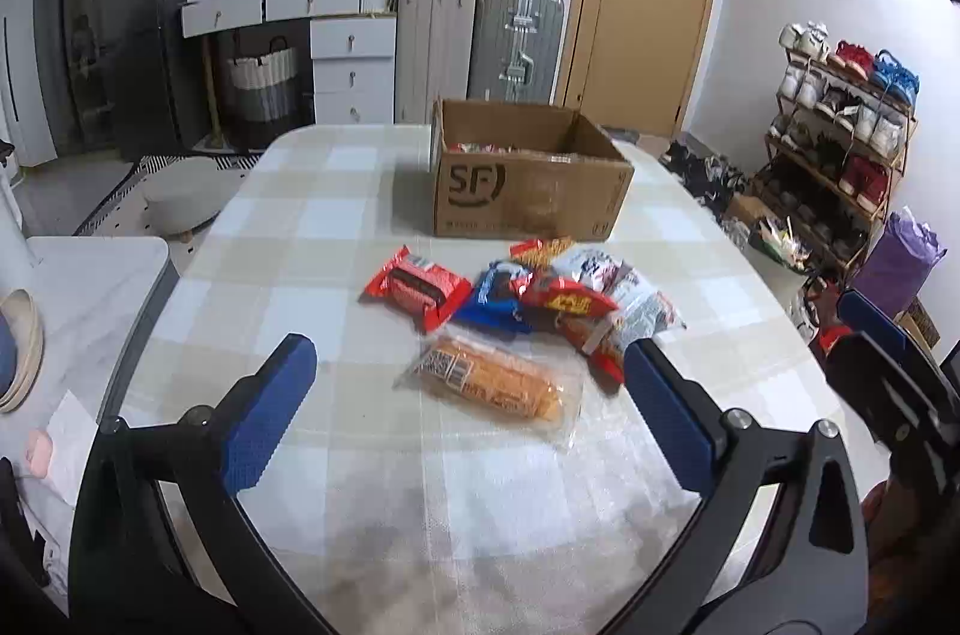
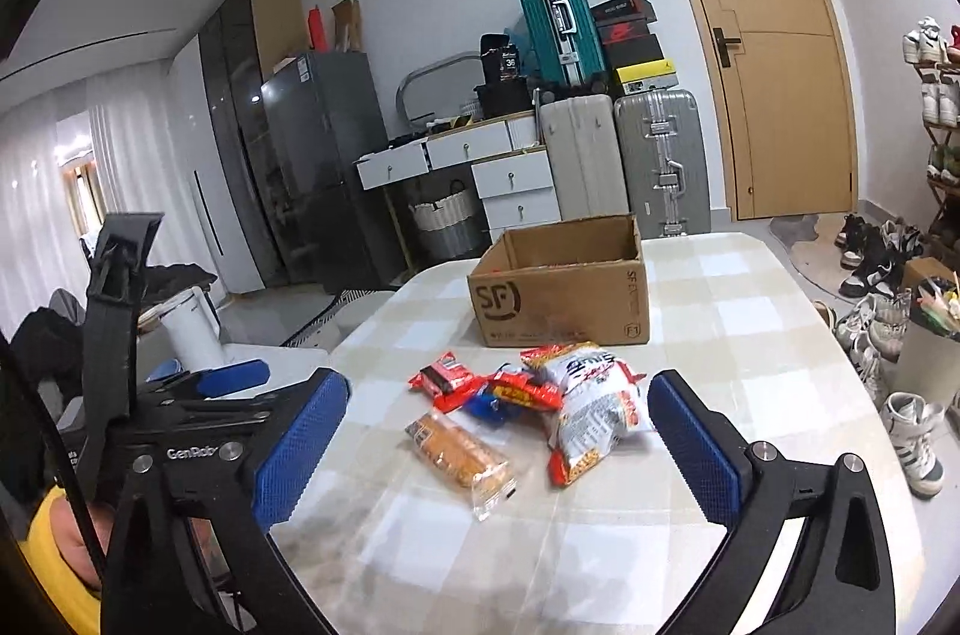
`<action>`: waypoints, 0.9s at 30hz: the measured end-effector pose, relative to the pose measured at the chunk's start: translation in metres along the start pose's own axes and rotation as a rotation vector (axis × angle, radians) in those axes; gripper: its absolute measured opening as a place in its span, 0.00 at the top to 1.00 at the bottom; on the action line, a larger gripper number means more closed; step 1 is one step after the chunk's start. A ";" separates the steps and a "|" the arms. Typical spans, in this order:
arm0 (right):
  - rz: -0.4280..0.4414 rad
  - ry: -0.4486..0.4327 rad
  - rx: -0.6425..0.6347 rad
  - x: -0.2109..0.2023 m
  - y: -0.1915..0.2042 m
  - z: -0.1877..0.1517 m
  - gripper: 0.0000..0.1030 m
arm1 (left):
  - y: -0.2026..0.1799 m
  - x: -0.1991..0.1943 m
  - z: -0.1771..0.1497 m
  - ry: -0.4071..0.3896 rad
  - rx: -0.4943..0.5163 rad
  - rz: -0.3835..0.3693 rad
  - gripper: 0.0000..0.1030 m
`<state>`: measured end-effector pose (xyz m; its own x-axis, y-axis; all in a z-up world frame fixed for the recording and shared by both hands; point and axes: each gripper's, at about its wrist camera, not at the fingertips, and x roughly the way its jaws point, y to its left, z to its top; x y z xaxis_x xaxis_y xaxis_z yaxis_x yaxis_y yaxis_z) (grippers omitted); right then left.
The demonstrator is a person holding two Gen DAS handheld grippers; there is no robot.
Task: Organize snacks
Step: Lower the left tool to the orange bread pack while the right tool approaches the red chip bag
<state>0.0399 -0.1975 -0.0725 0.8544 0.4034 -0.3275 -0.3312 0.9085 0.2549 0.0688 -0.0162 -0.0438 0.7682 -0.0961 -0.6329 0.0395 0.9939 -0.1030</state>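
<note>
Barely started imo: both the left gripper (image 1: 468,389) and right gripper (image 2: 498,431) hang spread and empty, colourful plastic snack packets (image 1: 528,311) piled just ahead, brown cardboard box (image 1: 528,179) beyond holding only a few.

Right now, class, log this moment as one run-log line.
left claw: open, empty | right claw: open, empty | snack packets: loose on table | cardboard box: open
</note>
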 end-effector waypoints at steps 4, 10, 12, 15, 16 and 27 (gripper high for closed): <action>0.012 0.031 0.017 0.014 0.000 -0.009 0.01 | 0.003 0.024 0.005 0.059 -0.020 0.003 0.01; 0.043 0.067 -0.018 0.033 0.002 -0.024 0.01 | 0.012 0.073 -0.003 0.187 -0.088 0.005 0.01; 0.043 0.070 -0.027 0.038 0.000 -0.030 0.01 | 0.013 0.090 -0.008 0.225 -0.106 -0.002 0.01; 0.030 0.102 -0.006 0.049 -0.010 -0.039 0.01 | 0.011 0.115 -0.013 0.283 -0.127 -0.009 0.01; 0.038 0.115 0.007 0.052 -0.013 -0.043 0.01 | 0.011 0.120 -0.013 0.295 -0.133 -0.011 0.01; 0.064 0.152 0.140 0.065 -0.059 -0.060 0.01 | 0.012 0.189 -0.001 0.409 -0.248 0.066 0.01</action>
<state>0.0909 -0.2185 -0.1635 0.7598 0.4809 -0.4375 -0.3147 0.8609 0.3998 0.2141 -0.0222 -0.1656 0.4481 -0.0962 -0.8888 -0.1926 0.9605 -0.2010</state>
